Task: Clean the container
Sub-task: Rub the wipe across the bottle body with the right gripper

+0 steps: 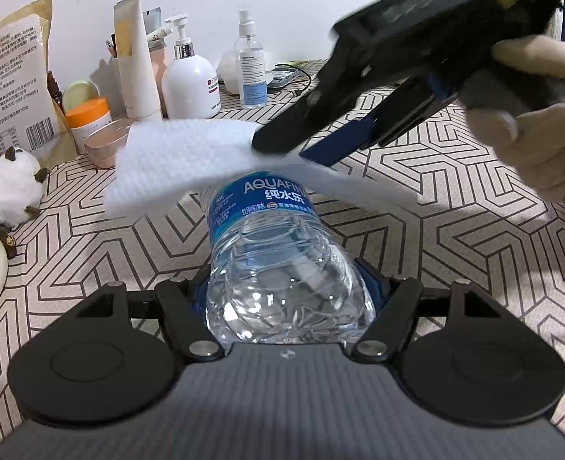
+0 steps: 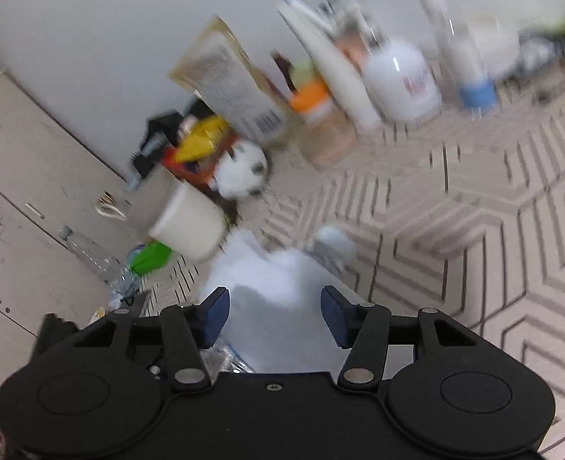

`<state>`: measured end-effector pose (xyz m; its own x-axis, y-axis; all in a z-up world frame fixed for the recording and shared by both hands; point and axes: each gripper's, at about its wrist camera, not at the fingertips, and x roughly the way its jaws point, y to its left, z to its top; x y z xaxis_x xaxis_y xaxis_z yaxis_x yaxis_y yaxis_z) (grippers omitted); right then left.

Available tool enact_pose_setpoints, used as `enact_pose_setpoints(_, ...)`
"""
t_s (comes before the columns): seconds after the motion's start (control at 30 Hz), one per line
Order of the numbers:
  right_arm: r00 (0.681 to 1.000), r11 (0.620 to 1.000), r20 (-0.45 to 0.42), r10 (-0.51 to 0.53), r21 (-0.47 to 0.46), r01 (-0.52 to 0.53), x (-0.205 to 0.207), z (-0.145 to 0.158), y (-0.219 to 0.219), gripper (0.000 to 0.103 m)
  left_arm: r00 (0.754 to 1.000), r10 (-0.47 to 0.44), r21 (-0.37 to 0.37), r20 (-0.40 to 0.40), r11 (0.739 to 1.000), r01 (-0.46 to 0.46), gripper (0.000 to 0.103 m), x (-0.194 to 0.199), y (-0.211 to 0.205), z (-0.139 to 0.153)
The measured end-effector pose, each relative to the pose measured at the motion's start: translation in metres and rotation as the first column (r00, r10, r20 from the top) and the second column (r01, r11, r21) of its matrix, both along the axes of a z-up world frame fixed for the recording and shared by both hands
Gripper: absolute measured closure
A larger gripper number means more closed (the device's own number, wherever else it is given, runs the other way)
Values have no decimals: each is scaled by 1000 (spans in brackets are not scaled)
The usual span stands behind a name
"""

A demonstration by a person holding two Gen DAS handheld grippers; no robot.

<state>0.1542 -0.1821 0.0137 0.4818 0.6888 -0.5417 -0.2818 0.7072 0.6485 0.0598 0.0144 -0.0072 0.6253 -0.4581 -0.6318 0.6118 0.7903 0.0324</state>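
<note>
Counter point(image 1: 455, 230) has a beige cover with a dark geometric line pattern; plain white wall behind. Back edge is crowded: kraft paper pouch point(image 1: 12, 76), white pump bottle point(image 1: 190, 76), clear spray bottle point(image 1: 251, 65), orange-lidded jar point(image 1: 89, 117), small fluffy white toy point(image 1: 12, 188).

Water bottle point(image 1: 274, 253) is over mid-counter, base toward the left wrist camera, neck pointing away. Clear ribbed plastic, blue Aquafina label, looks empty. Left gripper point(image 1: 286, 287) is clamped on its lower body, pads against both sides.

White textured cloth point(image 1: 190, 161), waffle weave, limp, drapes over the bottle's far end. Right gripper point(image 1: 294, 149), in a light-gloved hand point(image 1: 531, 115), comes in from the right edge. Its jaws are parted, blue pads point(image 2: 215, 316) off the cloth, which lies between them. Right wrist view is motion-blurred.
</note>
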Motion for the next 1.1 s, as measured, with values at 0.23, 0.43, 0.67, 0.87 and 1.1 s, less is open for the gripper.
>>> enact_pose_setpoints(0.23,1000,1000,-6,-14,-24,14,8,-6,5,41,1000,-2,-8,-8,1000,2,33,-6,1,2)
enact_pose_setpoints(0.43,999,996,26,21,-91,-19,13,-1,15,34,1000,11,-8,0,1000,-11,32,-4,-1,0)
enact_pose_setpoints(0.67,999,996,45,17,-84,-13,3,-4,14,32,1000,7,-13,-5,1000,-7,32,4,1,1)
enact_pose_setpoints(0.87,996,994,56,76,-79,-72,-17,-4,16,30,1000,7,-15,-6,1000,-7,32,8,2,1)
enact_pose_setpoints(1.1,978,979,34,205,-27,-204,-41,-13,30,30,1000,5,-12,0,1000,-5,31,13,1,-1)
